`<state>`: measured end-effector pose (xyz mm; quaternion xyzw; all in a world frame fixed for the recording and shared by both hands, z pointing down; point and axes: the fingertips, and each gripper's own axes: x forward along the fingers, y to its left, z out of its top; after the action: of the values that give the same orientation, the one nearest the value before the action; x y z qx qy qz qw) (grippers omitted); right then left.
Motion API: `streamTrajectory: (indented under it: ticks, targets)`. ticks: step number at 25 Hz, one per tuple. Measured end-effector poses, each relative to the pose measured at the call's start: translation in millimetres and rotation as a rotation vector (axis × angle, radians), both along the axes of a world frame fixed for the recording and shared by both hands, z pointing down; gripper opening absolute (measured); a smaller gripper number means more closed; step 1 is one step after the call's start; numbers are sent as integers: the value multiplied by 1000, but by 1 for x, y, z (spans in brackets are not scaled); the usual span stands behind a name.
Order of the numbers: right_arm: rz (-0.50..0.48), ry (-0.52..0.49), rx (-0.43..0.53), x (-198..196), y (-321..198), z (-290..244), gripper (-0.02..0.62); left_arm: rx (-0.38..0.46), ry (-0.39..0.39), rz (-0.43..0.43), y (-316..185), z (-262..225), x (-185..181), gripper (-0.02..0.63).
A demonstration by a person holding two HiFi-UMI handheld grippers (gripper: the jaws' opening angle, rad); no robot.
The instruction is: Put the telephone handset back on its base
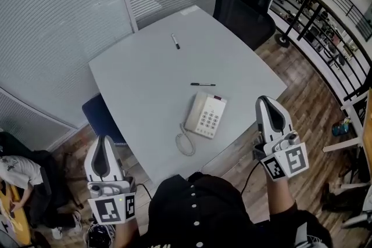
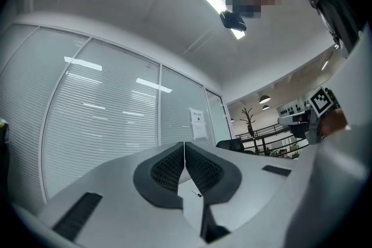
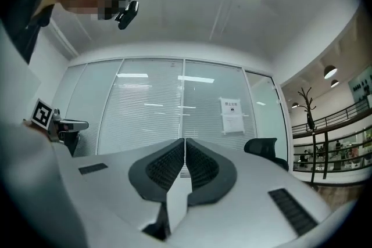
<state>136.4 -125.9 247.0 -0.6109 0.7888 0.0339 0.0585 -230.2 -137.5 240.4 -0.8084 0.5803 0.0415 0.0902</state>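
A white telephone (image 1: 206,115) sits on the grey table (image 1: 145,84) near its front edge. Its handset (image 1: 193,110) lies along the left side of the base, and a coiled cord (image 1: 185,143) loops toward me. My left gripper (image 1: 104,140) is held low, off the table's front left corner, jaws shut and empty. My right gripper (image 1: 265,101) hovers off the front right edge, to the right of the phone, also shut on nothing. In the left gripper view the left gripper (image 2: 185,147) points up with pads touching; in the right gripper view the right gripper (image 3: 185,143) looks the same.
Two pens lie on the table, one (image 1: 203,84) just behind the phone and one (image 1: 175,41) farther back. A black office chair (image 1: 244,6) stands at the far right corner, a blue chair (image 1: 102,119) at the left edge. Glass walls with blinds (image 1: 64,14) close the back.
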Motion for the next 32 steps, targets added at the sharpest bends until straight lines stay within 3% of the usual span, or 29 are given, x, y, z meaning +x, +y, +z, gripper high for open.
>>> streamTrajectory:
  ticks: [9, 32]
  targets:
    - [-3, 23, 28, -7, 1, -10, 34, 10, 11, -28, 5, -3, -10, 20]
    - [-58, 85, -4, -34, -9, 0, 31, 2, 10, -22, 4, 1, -15, 20]
